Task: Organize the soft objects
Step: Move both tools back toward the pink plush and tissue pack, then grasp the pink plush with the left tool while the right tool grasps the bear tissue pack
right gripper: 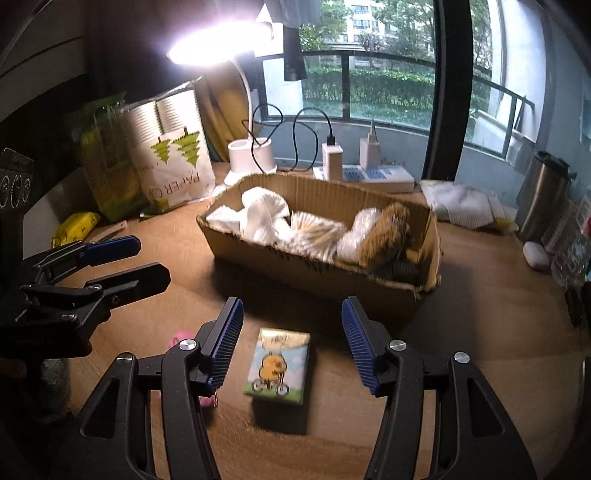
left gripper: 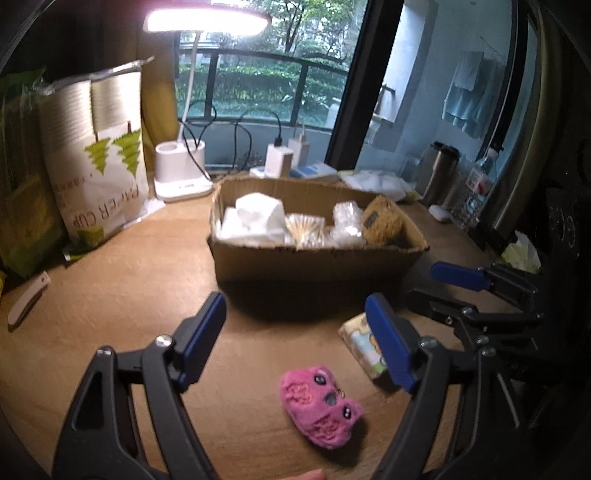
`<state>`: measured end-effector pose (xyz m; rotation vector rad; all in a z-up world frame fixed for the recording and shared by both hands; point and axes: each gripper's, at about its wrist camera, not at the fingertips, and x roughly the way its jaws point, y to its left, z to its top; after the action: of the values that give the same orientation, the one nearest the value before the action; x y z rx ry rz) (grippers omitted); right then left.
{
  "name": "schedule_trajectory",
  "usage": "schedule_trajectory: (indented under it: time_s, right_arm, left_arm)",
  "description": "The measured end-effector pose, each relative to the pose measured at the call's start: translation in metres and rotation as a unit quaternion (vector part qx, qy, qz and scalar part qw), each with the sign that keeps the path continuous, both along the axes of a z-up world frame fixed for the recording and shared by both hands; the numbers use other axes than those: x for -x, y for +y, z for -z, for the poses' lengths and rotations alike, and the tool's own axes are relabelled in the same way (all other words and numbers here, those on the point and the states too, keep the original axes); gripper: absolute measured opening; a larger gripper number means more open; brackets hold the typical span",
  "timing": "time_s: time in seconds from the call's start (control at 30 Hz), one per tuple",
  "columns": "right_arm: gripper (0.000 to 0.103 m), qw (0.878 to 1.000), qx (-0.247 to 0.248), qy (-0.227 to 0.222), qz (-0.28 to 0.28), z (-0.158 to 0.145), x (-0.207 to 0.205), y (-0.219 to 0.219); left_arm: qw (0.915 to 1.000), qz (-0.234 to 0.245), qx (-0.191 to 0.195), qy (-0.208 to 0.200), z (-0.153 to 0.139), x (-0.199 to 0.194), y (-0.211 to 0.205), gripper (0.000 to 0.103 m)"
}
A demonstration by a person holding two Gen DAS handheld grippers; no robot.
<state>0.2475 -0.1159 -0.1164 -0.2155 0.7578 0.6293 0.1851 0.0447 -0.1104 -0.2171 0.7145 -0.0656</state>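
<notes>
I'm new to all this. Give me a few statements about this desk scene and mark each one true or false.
1. The pink plush toy lies on the wooden desk, outside the cardboard box. True.
2. The right gripper is clamped on the tissue pack. False: it is open, and the pack lies on the desk between its fingers.
3. A brown plush toy sits in the box. True.
4. The desk lamp is off. False: it shines brightly.
5. The left gripper holds the pink toy. False: it is open and empty.
</notes>
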Motion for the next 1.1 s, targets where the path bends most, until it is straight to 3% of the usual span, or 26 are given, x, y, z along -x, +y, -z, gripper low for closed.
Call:
schedule_trajectory:
  time_s: [0.53,1.1]
  right_arm:
    - [0.059,0.999,0.007,0.051,-0.008,0.045,0.002,0.0]
    - [0.059,0.996,0.02,0.079,-0.036,0.067,-0.01,0.017]
  left_arm:
    - [0.9979,0.015,0.001,0.064,0.046,0.006,-0.012,0.079]
    - [0.9937,0.026,-0.041,0.102,0.069,0.005,-0.026,0.079]
